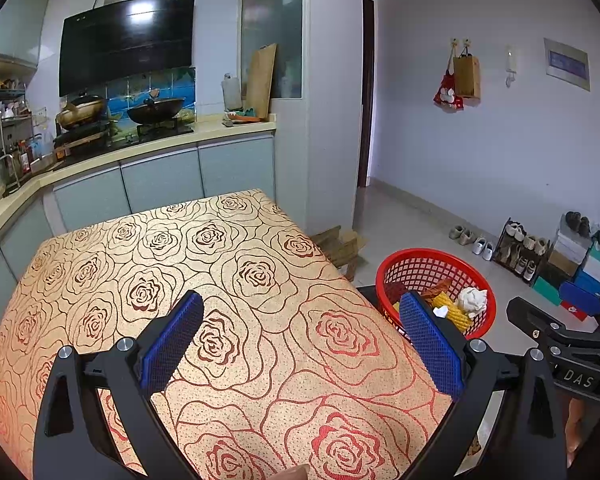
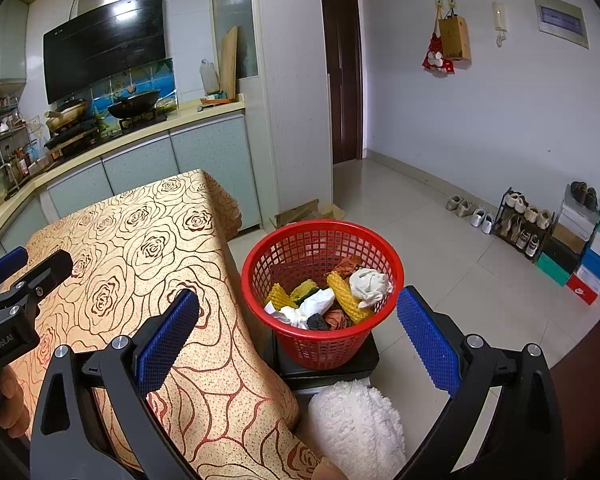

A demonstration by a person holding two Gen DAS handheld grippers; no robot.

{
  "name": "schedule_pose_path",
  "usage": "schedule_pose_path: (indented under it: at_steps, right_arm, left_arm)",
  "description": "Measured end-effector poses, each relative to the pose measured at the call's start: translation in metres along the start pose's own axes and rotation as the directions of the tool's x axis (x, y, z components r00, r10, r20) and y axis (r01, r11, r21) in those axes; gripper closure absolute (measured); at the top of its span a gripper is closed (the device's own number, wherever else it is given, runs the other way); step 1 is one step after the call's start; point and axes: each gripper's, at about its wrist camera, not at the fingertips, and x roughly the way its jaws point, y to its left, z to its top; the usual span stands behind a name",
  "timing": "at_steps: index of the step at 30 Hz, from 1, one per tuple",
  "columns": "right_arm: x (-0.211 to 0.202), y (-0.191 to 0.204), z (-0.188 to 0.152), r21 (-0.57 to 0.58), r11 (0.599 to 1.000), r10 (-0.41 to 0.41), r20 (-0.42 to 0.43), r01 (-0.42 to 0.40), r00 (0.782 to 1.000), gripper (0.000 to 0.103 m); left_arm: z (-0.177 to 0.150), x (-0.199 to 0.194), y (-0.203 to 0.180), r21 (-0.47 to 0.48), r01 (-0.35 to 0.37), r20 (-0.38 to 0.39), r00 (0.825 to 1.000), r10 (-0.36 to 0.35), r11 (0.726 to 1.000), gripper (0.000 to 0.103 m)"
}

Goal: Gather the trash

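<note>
beside the right edge of the table [image 2: 148, 240], a red mesh basket [image 2: 276, 264] stands on a dark stand [image 2: 364, 360] on the tiled floor, holding crumpled white paper [image 2: 370, 284], yellow foam netting [image 2: 346, 294] and brown scraps. the left gripper [image 1: 300, 320] hovers above the rose-patterned cloth, fingers spread wide, nothing between them. the right gripper [image 2: 298, 312] hangs over the basket, likewise released and empty. a white fluffy item [image 2: 356, 428] lies below the basket, near the table's near right corner.
</note>
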Motion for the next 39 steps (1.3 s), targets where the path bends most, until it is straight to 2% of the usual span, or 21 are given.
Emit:
schedule_pose_path:
  at_steps: [15,19,27,33,39]
  right_arm:
    - [0.001,0.001,-0.003,-0.004,1.000,0.001,-0.005,-0.001,1.000,0.007]
    - [0.003,0.002,-0.001,-0.005,1.000,0.001,-0.009,-0.001,1.000,0.007]
    - [0.009,0.005,-0.003,-0.010,1.000,0.005,-0.020,-0.006,1.000,0.007]
    - [0.013,0.004,-0.004,-0.003,1.000,0.001,-0.032,-0.002,0.999,0.007]
    - [0.015,0.001,-0.002,0.006,1.000,-0.005,-0.034,0.006,0.999,0.007]
  left_arm:
    - [-0.001,-0.001,0.001,-0.005,0.016,0.005,1.000,-0.016,1.000,0.008]
    - [-0.001,-0.005,0.003,-0.009,0.017,0.035,0.999,-0.016,1.000,0.008]
    - [0.002,-0.007,0.017,-0.067,0.026,0.024,0.999,-0.024,0.997,0.008]
    - [0.001,-0.004,0.004,0.001,0.010,0.009,1.000,-0.010,1.000,0.008]
    - [-0.001,-0.002,-0.001,0.016,0.022,-0.001,1.000,-0.022,1.000,0.008]
